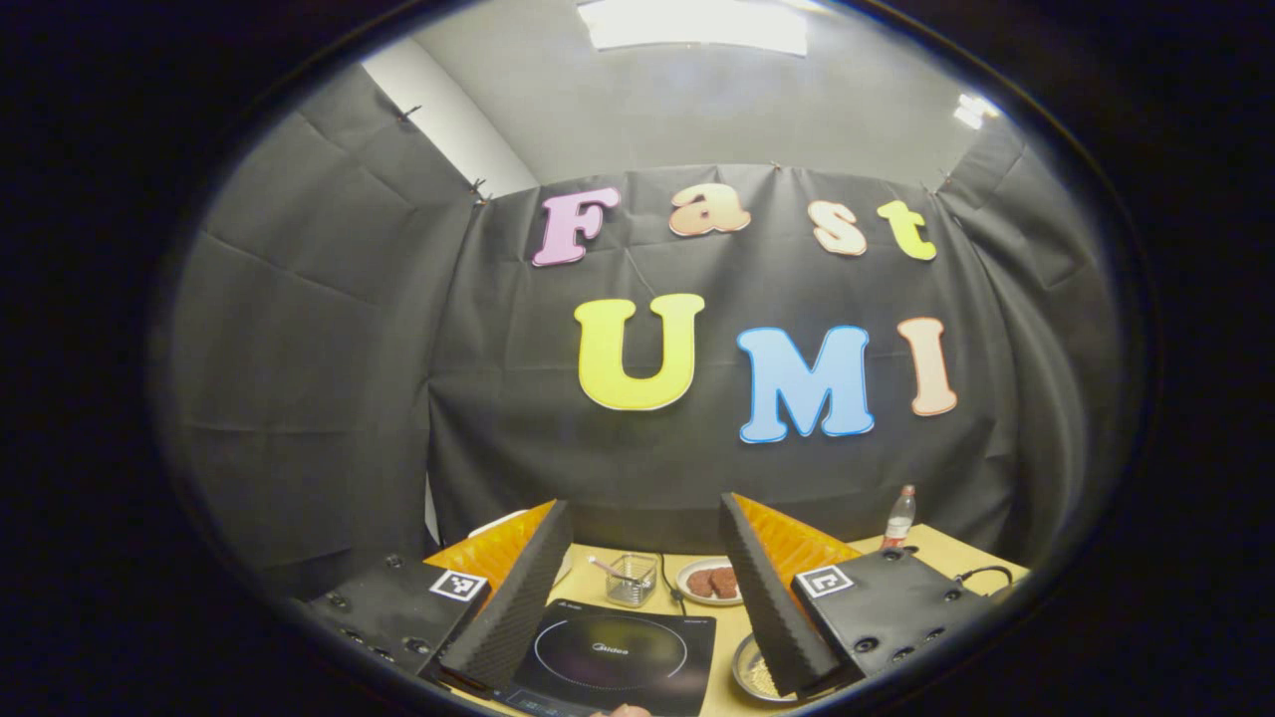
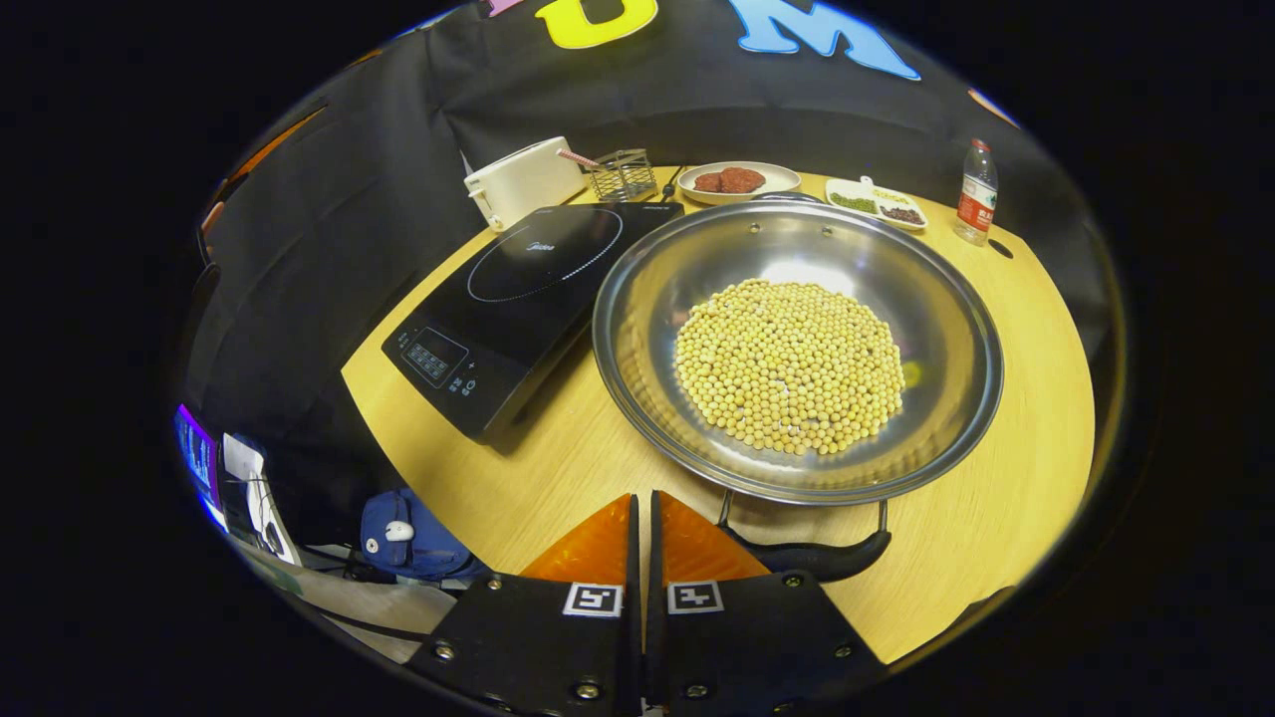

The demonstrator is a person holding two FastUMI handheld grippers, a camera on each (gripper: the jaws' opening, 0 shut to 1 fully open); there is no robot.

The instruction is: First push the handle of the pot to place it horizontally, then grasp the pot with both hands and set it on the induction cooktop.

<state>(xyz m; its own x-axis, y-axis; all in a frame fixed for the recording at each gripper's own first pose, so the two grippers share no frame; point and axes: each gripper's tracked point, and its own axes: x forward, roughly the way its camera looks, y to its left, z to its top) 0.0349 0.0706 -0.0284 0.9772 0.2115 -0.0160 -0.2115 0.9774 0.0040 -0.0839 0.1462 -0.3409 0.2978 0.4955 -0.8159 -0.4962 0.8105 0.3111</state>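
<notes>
The wide, shallow stainless-steel pot, its bottom covered with a heap of pale yellow soybeans, sat on the light wooden table in the right gripper view, just to the right of the flat black induction cooktop and not on it. Its black loop handle on the near rim lay low over the tabletop, just beside our right gripper, whose orange-backed fingers were pressed together with nothing between them. In the left gripper view our left gripper was raised and pointed at the black cloth wall, its two ridged fingers spread wide apart and empty; between them we saw the cooktop, and a small part of the pot showed behind the right-hand finger. Along the far edge of the table stood a white boxy appliance, a small wire basket, a white plate with reddish-brown patties, a white divided dish with green and dark beans and a clear plastic bottle with a red label. Below the table's left edge lay a blue bag.
</notes>
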